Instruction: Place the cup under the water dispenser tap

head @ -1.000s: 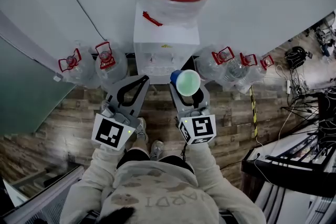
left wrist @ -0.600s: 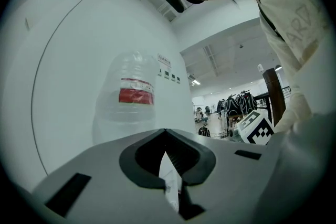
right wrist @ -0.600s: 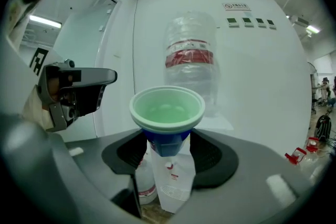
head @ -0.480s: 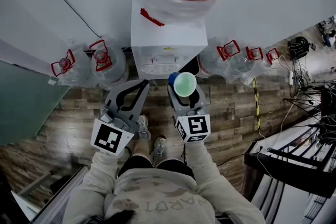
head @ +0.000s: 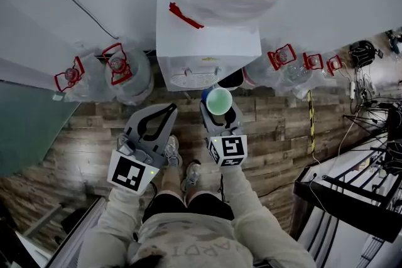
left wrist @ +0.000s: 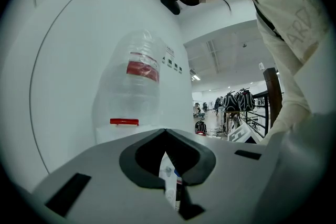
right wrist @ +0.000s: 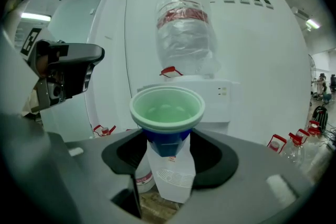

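The right gripper point(head: 220, 108), clamped on the cup point(head: 220, 100), has come down closer to the water dispenser point(head: 207, 47), so the cup is nearly where it must go.

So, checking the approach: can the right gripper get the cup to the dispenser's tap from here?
Probably yes. The right gripper holds the cup upright just in front of the water dispenser, nothing shows between them, and the left gripper sits off to its side, shut and empty.
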The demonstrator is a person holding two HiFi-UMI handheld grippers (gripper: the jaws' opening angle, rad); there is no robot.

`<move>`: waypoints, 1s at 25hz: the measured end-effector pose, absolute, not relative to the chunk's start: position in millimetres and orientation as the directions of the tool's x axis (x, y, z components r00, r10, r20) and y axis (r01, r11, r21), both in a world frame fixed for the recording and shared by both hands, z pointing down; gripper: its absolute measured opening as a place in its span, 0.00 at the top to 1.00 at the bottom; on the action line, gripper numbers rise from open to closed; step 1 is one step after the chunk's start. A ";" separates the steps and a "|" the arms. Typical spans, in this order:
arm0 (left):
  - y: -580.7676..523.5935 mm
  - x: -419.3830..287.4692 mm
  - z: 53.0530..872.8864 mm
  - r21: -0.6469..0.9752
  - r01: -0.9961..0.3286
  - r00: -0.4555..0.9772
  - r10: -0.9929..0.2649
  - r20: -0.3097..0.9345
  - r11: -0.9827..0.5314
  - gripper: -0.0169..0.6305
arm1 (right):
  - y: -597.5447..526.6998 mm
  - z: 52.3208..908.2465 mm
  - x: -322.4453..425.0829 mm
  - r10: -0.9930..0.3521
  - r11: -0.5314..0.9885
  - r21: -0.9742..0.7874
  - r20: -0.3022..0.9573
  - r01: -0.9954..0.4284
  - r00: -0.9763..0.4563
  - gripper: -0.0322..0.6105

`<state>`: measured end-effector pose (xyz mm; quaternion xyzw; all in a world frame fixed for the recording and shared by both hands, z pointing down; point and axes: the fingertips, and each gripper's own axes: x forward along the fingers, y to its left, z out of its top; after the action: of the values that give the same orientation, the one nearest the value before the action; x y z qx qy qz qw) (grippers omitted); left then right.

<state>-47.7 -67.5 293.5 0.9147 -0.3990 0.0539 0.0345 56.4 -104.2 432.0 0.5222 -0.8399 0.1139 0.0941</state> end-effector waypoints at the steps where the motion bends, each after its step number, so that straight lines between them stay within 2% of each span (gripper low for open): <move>1: -69.0 -48.3 298.1 0.018 -0.731 0.678 -0.723 0.131 -0.682 0.97 | -106.8 439.2 55.1 -0.854 0.428 -0.095 0.282 -0.899 -0.437 0.54; 10: -78.5 -55.2 349.5 -0.004 -0.692 0.707 -0.679 0.198 -0.722 0.97 | -128.7 517.3 39.2 -0.834 0.426 -0.085 0.349 -0.901 -0.428 0.54; 25: -90.1 -56.1 413.7 0.039 -0.687 0.714 -0.664 0.223 -0.725 0.97 | -163.6 620.7 56.0 -0.829 0.362 -0.064 0.433 -0.930 -0.353 0.54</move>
<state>-56.1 -90.1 413.7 0.9237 -0.3657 0.0973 0.0597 56.0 -163.6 620.7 0.5440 -0.8085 0.1511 0.1661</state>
